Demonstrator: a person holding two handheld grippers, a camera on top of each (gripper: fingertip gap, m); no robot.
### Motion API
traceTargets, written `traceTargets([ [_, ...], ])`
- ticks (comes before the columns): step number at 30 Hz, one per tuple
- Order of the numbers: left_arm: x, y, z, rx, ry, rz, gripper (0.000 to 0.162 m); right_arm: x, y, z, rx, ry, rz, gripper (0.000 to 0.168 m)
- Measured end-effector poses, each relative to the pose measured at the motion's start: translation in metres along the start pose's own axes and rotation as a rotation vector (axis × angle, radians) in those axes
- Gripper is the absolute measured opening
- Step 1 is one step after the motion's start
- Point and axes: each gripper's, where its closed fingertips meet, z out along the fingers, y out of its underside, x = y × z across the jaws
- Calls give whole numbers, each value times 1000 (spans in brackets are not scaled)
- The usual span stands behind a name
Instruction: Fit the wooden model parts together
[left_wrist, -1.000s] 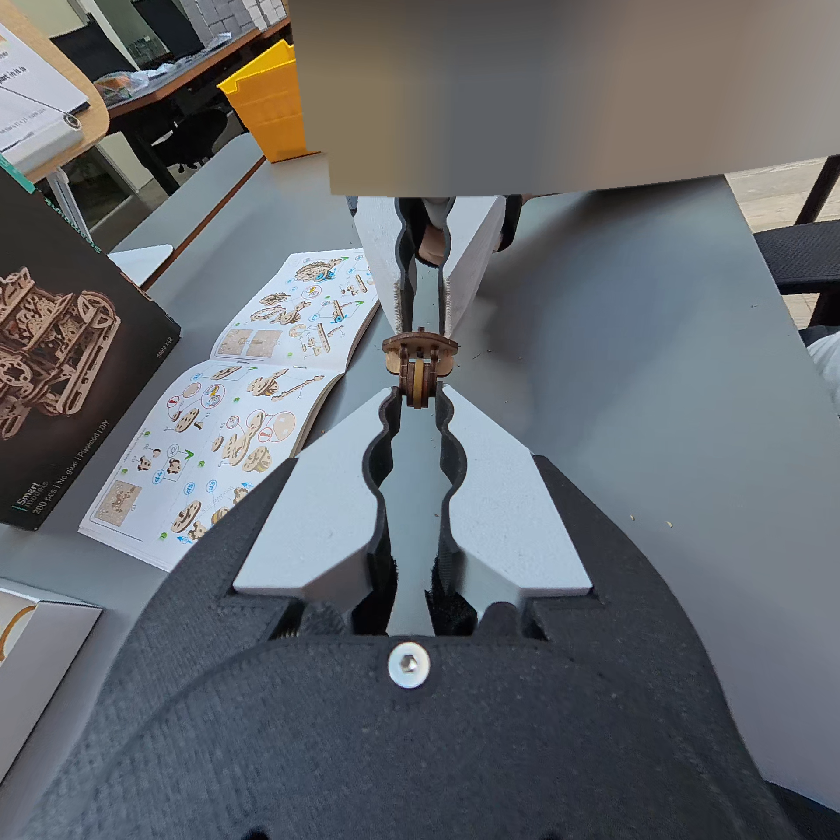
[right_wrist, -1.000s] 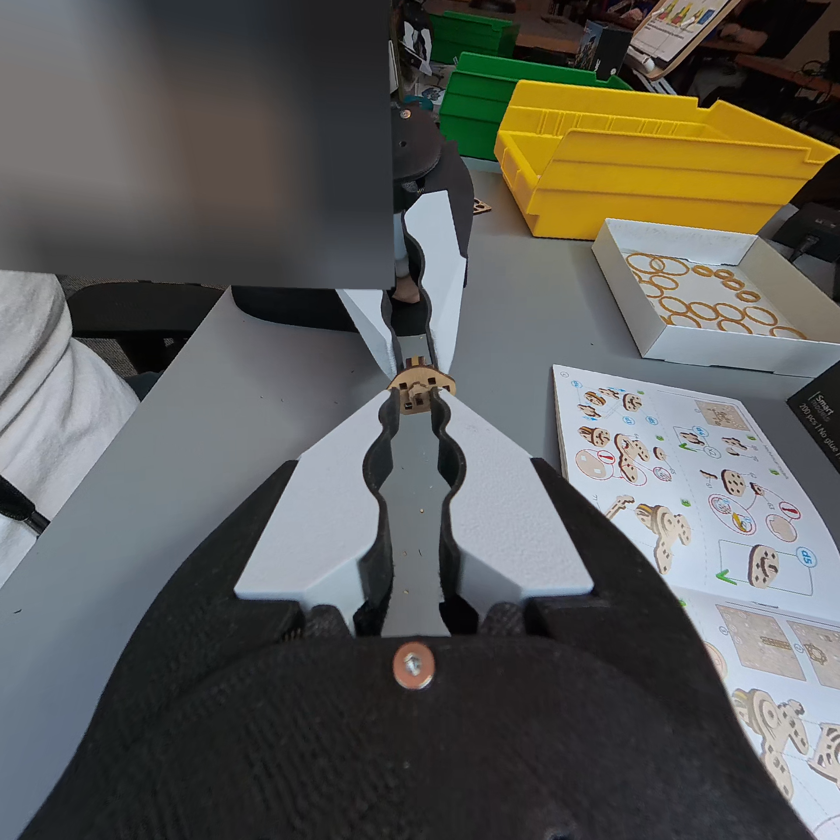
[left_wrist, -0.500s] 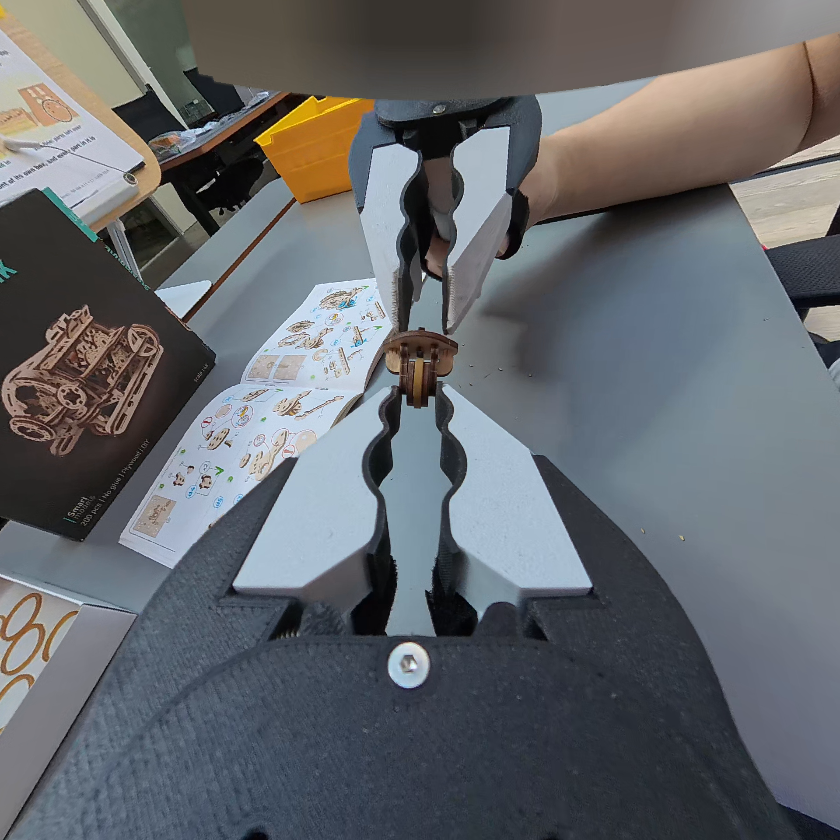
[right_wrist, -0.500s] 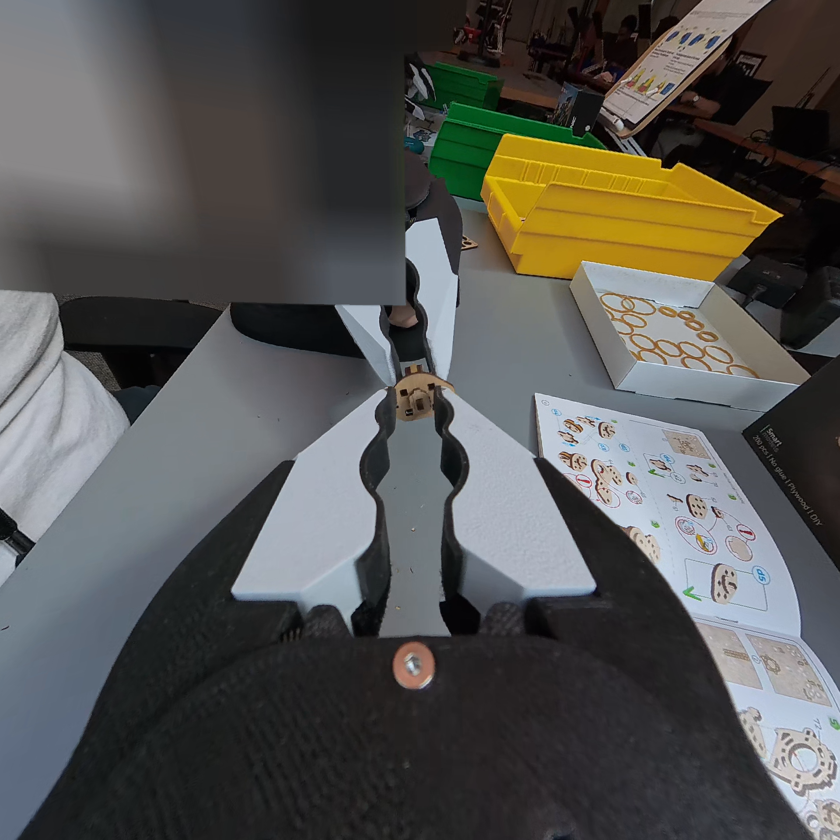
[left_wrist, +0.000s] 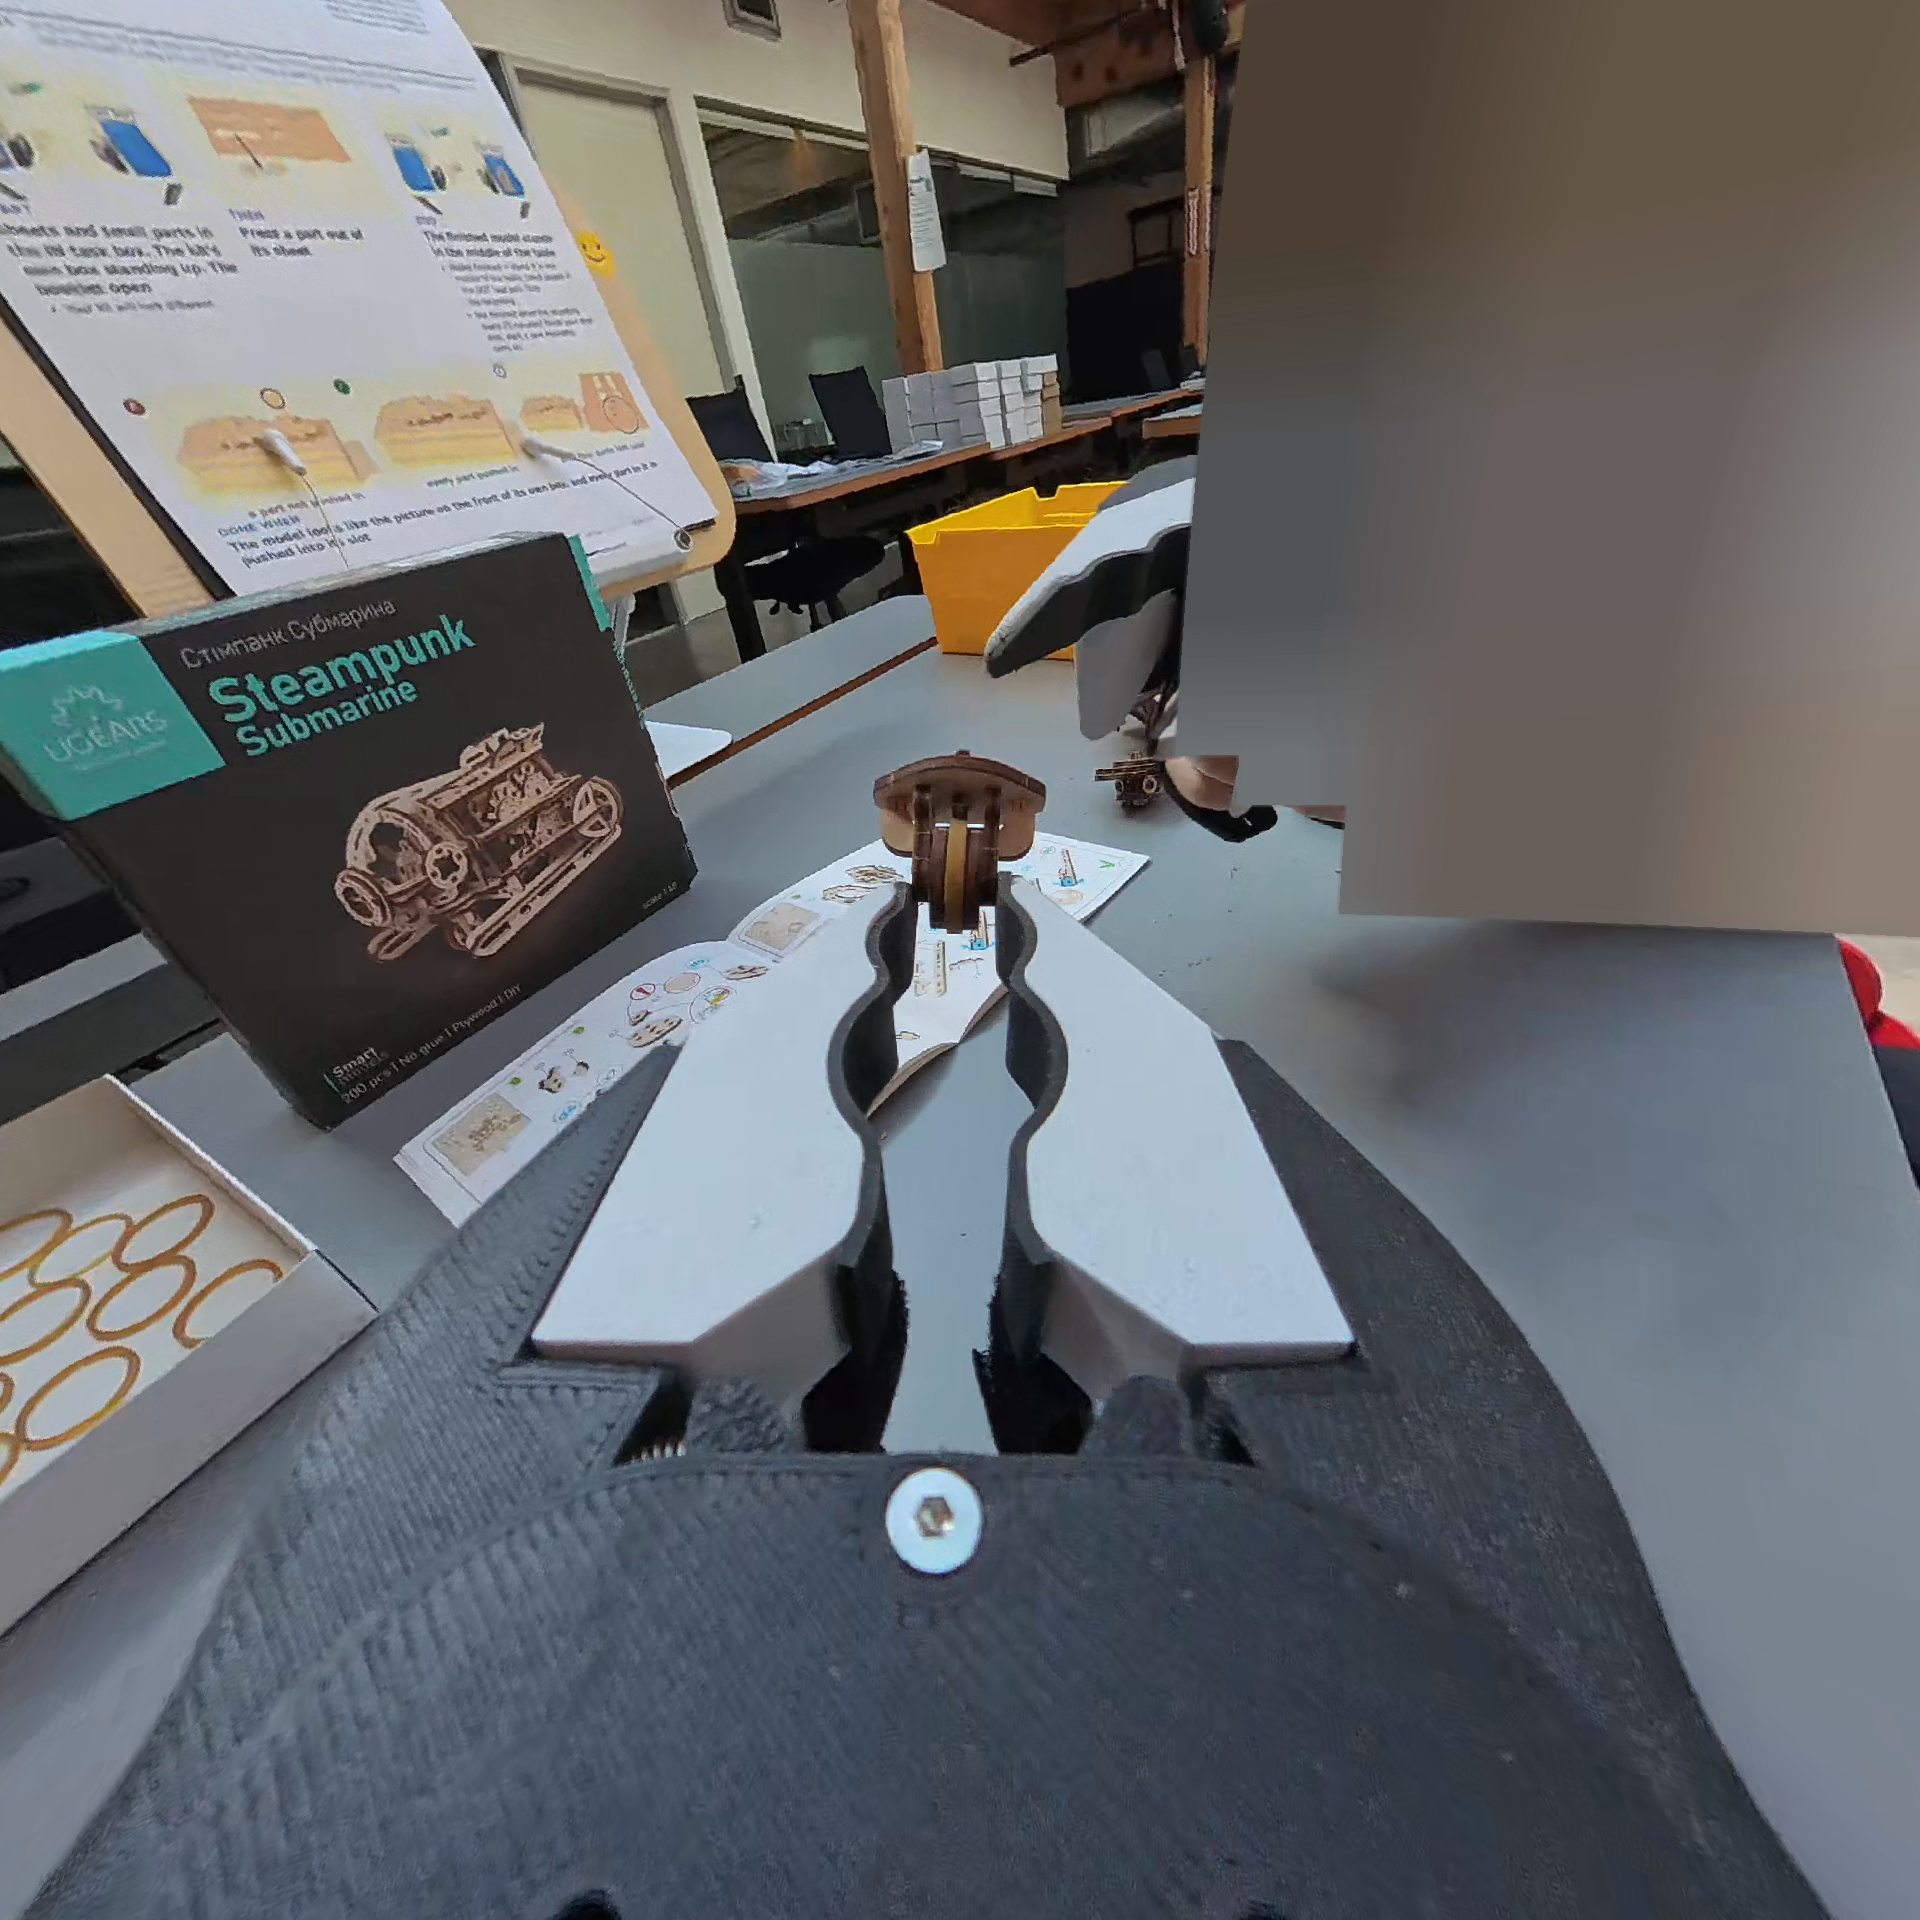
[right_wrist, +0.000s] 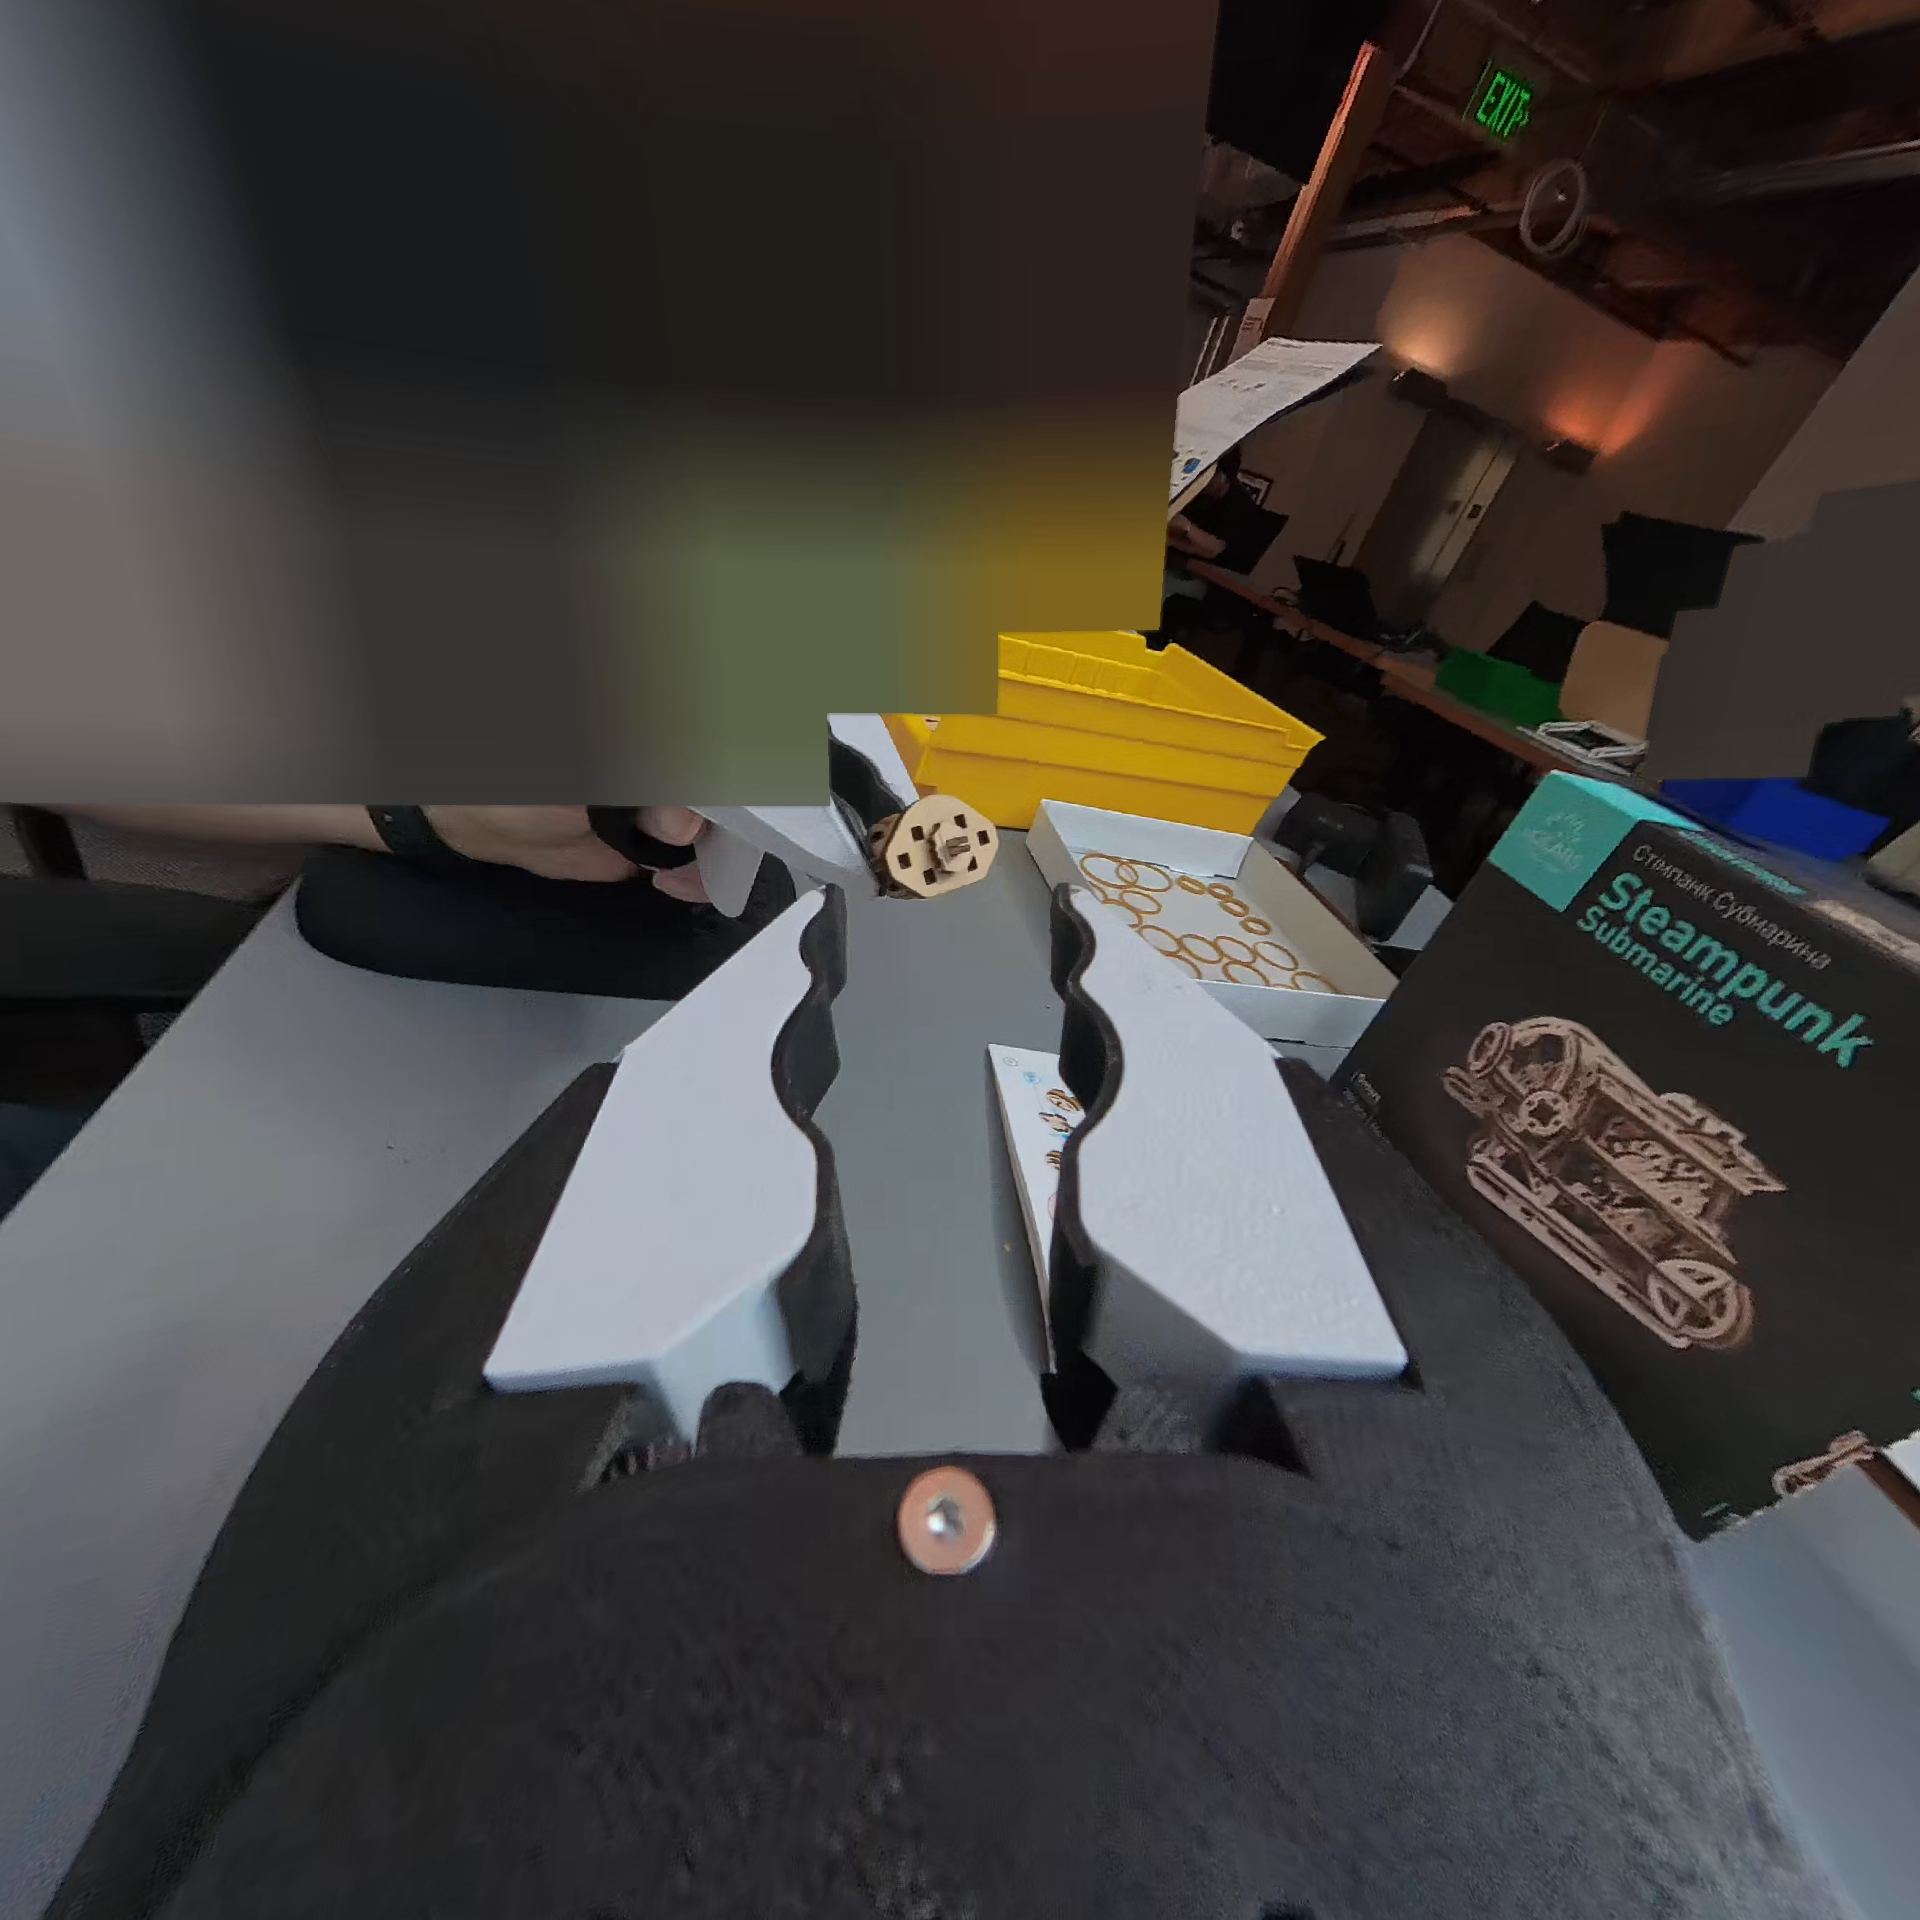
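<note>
The left gripper (left_wrist: 956, 914) clamps the wooden assembly (left_wrist: 958, 831) at its jaw tips above the grey bench (left_wrist: 1558, 1143). The right gripper (right_wrist: 945, 914) is spread wide, holding nothing.

Soft daylight, fisheye edges, slight blur

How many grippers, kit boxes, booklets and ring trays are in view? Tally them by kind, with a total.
Grippers: 2 (left gripper shut on the wooden assembly, right gripper open)
Kit boxes: 1
Booklets: 1
Ring trays: 1
Total: 5
</note>
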Motion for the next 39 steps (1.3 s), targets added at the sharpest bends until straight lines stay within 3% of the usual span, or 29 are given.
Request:
traceTargets([
  [6,3,-3,16,-18,-100,-196,13,-1,-4,1,-52,158,-278,27],
  [13,13,-9,35,36,-109,-342,13,2,1,-1,-119,198,-377,18],
  [29,16,-9,37,108,-40,-519,13,5,1,-1,-134,228,-407,14],
  [39,16,-12,38,126,-25,-537,13,6,-1,-1,-120,234,-402,13],
])
